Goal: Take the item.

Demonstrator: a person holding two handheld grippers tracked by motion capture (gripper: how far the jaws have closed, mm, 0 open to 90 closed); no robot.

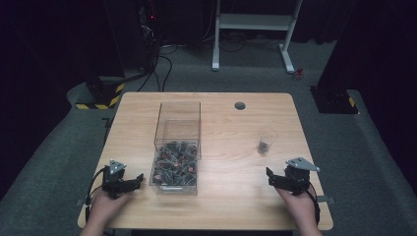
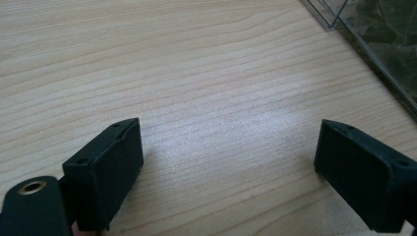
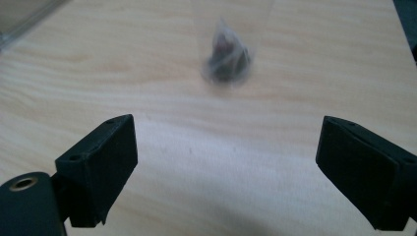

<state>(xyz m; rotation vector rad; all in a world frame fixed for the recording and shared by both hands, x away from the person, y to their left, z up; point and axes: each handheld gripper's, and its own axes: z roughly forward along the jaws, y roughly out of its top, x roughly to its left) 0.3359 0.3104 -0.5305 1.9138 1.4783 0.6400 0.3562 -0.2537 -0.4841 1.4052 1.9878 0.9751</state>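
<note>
Nowhere legible writing: clear box (image 1: 178, 147), small packet (image 1: 265, 146), both tongs agape.

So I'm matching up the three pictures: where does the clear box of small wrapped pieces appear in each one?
High view: the clear box stands left of the table's middle, beside the left gripper.
Left gripper view: its wall fills the top right corner.
Right gripper view: its edge crosses the top left corner.
Shared landmark: the wooden table.
</note>
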